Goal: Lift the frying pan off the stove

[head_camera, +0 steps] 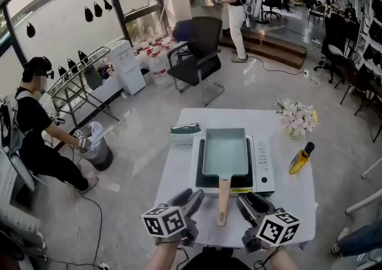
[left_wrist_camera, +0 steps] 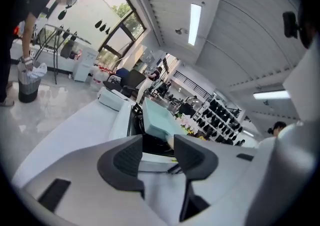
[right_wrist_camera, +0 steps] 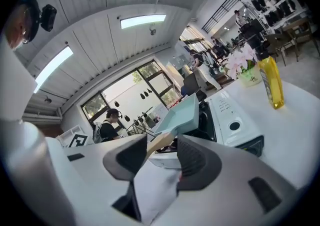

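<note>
No legible text is showing in any view. Tiny print is appearing on the white rectangular tabletop stove, centre right of the head view, and dark marks on the white flower pot, upper right of the right gripper view; both are staying unreadable.

The left hand-held gripper and the right hand-held gripper have dark grey fingers on pale grey shells, with ribbed charcoal pads. Each carries a white cube printed with black square markers at its 6 o'clock end
</note>
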### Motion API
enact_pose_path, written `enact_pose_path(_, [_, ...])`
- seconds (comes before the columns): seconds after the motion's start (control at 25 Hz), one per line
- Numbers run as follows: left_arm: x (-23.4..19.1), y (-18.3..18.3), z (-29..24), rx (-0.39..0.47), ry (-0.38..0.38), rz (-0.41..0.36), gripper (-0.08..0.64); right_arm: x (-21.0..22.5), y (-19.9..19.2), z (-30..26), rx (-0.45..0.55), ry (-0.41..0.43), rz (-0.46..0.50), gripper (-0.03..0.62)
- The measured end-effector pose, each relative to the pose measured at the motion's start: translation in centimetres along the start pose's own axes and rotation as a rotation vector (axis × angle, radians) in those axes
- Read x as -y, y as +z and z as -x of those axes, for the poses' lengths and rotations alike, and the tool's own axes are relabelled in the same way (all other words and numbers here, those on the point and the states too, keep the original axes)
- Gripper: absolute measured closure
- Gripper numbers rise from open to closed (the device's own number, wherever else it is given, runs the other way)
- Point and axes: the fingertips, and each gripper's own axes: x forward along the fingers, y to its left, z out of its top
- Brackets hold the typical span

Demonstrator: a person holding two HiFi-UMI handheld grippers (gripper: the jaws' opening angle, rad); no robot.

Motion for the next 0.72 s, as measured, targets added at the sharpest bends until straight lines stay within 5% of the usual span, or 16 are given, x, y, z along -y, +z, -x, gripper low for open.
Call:
enact_pose_path(0.16, [0.4,-0.3,-1.1,-0.057,-0.101,0.128,0.361,-0.2,-0.5,-0.4,-0.011,-0.009,-0.022,0.416])
enact_pose_path(0.48, [2.0,-1.7,-3.8,-0.189,-0.239,0.236,0.333,0.2,-1.0,-0.6,-0.018,-0.041,-0.045,0.416])
enact_pose_path(0.72, [2.6,-1.8,-5.4,-0.224,-0.338,0.453,0.333,0.5,-1.0,-0.8,-0.014,-0.055,-0.052,0.417])
